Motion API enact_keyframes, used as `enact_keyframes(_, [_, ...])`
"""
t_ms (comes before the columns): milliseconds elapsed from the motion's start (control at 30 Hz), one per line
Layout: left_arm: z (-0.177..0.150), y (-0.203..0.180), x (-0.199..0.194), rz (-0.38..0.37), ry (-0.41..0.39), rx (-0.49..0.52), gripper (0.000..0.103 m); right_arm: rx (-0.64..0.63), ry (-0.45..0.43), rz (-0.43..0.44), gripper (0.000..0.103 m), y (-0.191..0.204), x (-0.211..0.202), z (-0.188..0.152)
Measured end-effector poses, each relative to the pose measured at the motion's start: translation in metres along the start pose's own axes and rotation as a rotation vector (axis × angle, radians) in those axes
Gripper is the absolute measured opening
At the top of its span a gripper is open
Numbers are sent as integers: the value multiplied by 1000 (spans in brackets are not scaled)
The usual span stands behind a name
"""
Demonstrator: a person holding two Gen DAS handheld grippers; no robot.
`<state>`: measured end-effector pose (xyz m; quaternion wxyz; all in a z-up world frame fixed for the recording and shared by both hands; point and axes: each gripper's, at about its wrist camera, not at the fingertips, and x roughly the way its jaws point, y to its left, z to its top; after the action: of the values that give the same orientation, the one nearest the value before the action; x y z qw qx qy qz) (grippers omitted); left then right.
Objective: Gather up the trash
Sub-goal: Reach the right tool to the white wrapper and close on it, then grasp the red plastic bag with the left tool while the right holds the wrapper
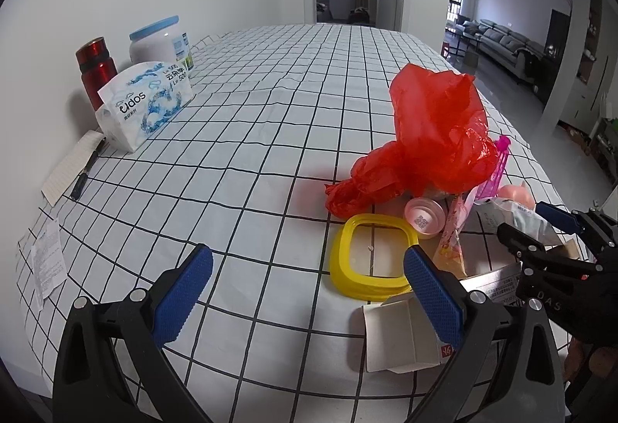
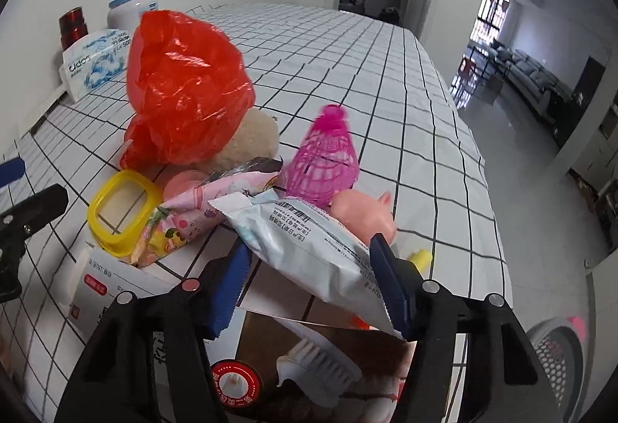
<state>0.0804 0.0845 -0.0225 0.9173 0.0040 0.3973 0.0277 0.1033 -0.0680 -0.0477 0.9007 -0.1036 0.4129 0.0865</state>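
Trash lies heaped on the checked tablecloth (image 2: 386, 83). My right gripper (image 2: 309, 245) reaches down over a white and pale-blue printed packet (image 2: 301, 226). The packet lies between its blue pads; the right pad (image 2: 390, 284) touches its edge, while the left pad (image 2: 228, 288) stands just off it. Around it are a pink snack wrapper (image 2: 185, 218), a pink net (image 2: 324, 156), a pink pig toy (image 2: 367, 210) and a red plastic bag (image 2: 185, 87). My left gripper (image 1: 309, 291) hovers open and empty, near a yellow lid (image 1: 370, 257) and a white carton (image 1: 401, 334). The right gripper (image 1: 521, 220) shows at that view's right edge.
Against the wall stand a tissue pack (image 1: 146, 102), a red flask (image 1: 96, 71) and a blue-lidded jar (image 1: 162, 41). A notepad with a pen (image 1: 73, 168) and a receipt (image 1: 46, 264) lie at the left. A box with a toothbrush picture (image 2: 309, 365) lies under my right gripper. The table's right edge drops off close by.
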Motion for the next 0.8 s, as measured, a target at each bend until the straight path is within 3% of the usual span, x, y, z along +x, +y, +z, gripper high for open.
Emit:
enact_keyframes(233, [-2, -6, -1, -12, 3, 8, 97, 25, -68, 31, 37, -7, -15, 0])
enact_keyframes(400, [0, -13, -1, -35, 4, 9, 97, 86, -135, 64, 31, -17, -32, -2])
enact_keyframes(800, [33, -45, 1, -102, -69, 37, 97, 210, -217, 57, 28, -46, -58, -9])
